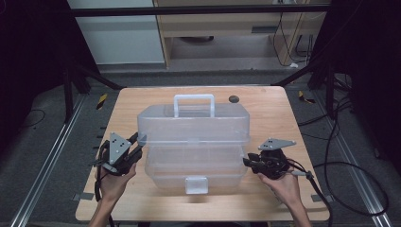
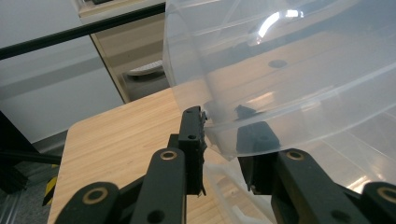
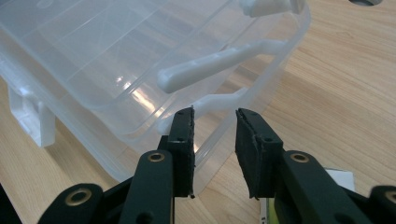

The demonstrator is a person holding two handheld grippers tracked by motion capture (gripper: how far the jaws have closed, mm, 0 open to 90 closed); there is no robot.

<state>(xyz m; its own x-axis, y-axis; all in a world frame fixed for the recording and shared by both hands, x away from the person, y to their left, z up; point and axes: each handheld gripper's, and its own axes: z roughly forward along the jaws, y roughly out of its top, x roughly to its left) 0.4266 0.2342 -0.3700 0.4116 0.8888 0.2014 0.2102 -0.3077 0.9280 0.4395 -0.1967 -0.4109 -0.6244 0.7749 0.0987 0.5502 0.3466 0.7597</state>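
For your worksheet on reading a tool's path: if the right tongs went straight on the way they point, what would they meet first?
Probably the clear plastic box: the right tongs stand open at its near corner, apparently not yet touching.

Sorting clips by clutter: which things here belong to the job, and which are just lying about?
In the job: clear plastic box, its lid, left gripper, right gripper.
Lying about: dark round spot on the table, floor cables.
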